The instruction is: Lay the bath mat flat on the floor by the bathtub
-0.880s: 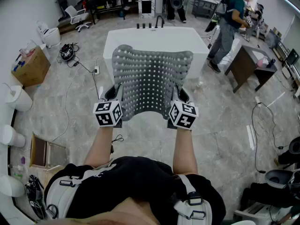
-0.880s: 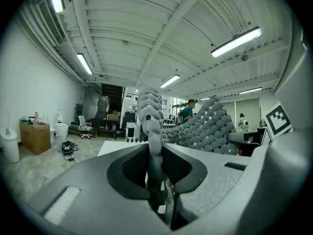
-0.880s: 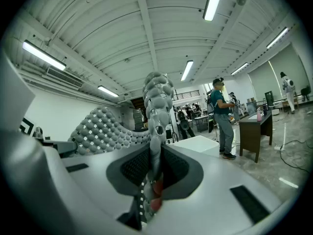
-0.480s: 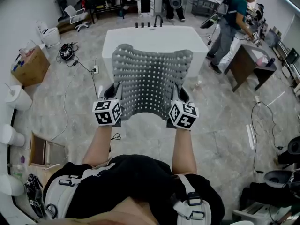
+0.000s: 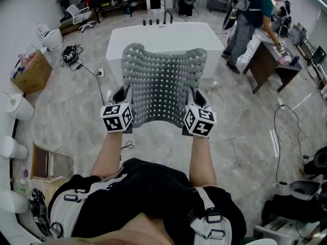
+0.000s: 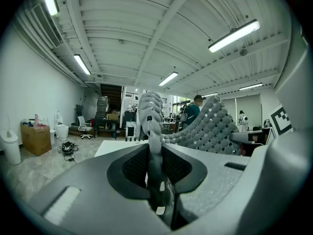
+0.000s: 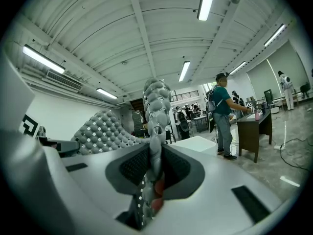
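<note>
Your left gripper (image 5: 124,97) clamped on mat (image 5: 163,80) left edge; your right gripper (image 5: 196,98) clamped on right edge. Mat held spread in air, sagging between them, above floor (image 5: 245,131), tub (image 5: 120,40) just beyond

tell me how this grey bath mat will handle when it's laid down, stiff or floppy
Likely bendy rather than limp: the bath mat bows between the left claw and right claw, each shut on a side edge, yet it stretches out ahead without drooping. Its holes suggest it is light. The bumpy look hints it will grip, not slide.
</note>
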Action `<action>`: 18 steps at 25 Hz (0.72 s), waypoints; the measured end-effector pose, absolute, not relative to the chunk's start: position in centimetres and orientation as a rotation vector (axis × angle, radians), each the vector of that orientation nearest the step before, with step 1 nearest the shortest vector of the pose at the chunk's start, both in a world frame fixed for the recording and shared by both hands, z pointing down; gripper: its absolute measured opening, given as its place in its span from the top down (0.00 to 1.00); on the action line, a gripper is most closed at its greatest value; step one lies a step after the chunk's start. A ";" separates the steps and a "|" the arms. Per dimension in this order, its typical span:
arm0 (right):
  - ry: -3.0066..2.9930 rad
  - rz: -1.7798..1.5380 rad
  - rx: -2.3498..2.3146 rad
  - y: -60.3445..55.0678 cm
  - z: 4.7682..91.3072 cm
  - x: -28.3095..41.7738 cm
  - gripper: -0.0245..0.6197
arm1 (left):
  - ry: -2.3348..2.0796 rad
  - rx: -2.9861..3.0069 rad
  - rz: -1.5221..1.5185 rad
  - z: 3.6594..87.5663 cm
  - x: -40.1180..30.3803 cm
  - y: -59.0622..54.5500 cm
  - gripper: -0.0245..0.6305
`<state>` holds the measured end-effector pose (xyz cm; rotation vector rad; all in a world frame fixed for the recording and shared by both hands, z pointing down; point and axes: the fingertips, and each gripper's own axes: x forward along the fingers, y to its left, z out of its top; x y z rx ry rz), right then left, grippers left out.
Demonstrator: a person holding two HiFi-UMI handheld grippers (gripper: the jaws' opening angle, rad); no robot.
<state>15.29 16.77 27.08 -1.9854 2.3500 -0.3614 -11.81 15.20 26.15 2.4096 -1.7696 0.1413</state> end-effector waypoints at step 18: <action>2.330 -0.345 -1.982 12.9 28.1 19.2 0.85 | -1.781 2.403 0.155 27.6 -8.2 10.8 0.86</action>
